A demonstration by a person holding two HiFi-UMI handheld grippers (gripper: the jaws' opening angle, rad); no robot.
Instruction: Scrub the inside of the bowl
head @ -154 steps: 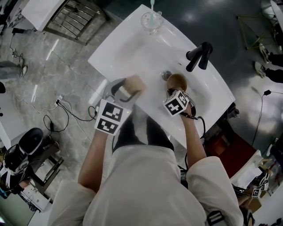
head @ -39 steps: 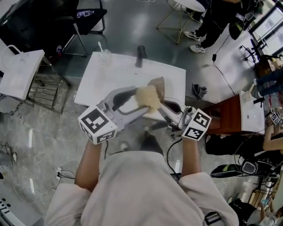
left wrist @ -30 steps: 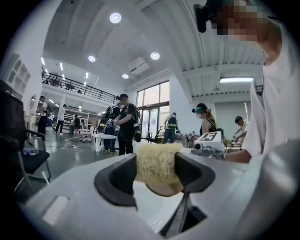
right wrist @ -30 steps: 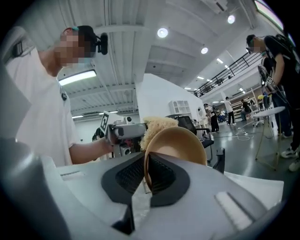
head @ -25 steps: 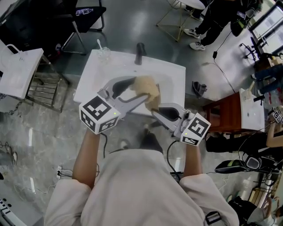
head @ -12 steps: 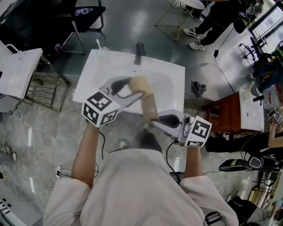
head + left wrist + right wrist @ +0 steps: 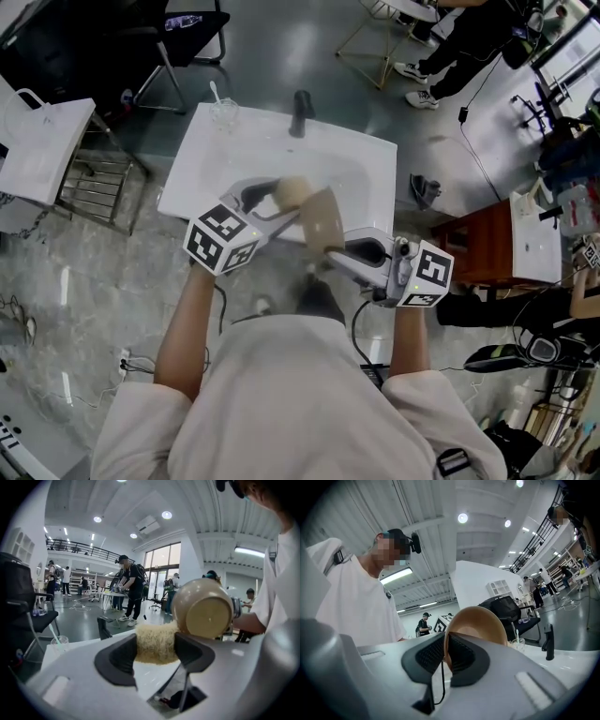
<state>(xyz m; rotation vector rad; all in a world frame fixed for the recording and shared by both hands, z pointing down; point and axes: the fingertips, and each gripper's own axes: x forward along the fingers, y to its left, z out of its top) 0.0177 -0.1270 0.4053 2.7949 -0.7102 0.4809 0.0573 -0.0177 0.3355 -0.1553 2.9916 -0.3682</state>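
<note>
My right gripper (image 7: 330,253) is shut on the rim of a tan bowl (image 7: 323,220), which it holds on edge above the white sink (image 7: 216,159). In the right gripper view the rim (image 7: 443,653) is pinched between the two pads and the bowl's hollow (image 7: 480,625) faces away from me. My left gripper (image 7: 281,199) is shut on a beige fibrous scrub pad (image 7: 291,192), just up and left of the bowl. In the left gripper view the pad (image 7: 154,641) fills the jaws, with the bowl's underside (image 7: 206,611) close at its right.
A black faucet (image 7: 300,111) stands at the sink's far edge, and a clear glass (image 7: 223,114) with a stick in it is on the far left corner. A metal rack (image 7: 94,178) is to the left, a wooden table (image 7: 487,258) to the right. People stand further off.
The left gripper has come down with the pad, which overlapped the bowl a second ago and now sits at its upper-left edge. The right gripper has rolled, turning the bowl more on edge.
</note>
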